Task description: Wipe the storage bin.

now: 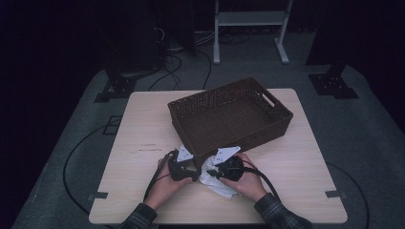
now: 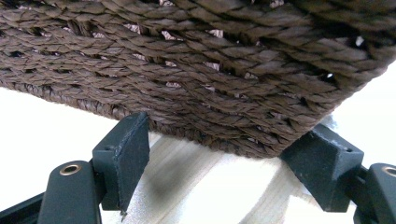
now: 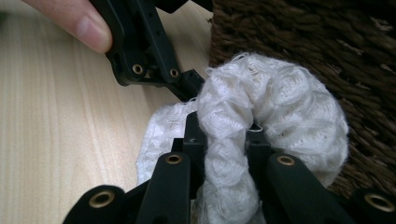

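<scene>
My right fingers (image 3: 224, 140) are clamped on a bunched fold of the white cloth (image 3: 275, 112), which humps up over them and trails down onto the table (image 3: 60, 121) just in front of the wicker basket (image 1: 229, 112). The basket's near wall stands right behind the cloth, touching or nearly so, and its open top lies up and beyond my grip, so the cloth has to rise over that rim before it can go in. My left fingers (image 2: 219, 163) are spread apart, holding nothing, pointed at the basket's lower corner (image 2: 280, 140) just beside them. In the high view my left gripper (image 1: 184, 171) and right gripper (image 1: 228, 169) sit near each other by the table's near edge, the cloth (image 1: 215, 183) between and under them. The right one is the nearer to the cloth; there is open table to either side and the basket looks empty.
</scene>
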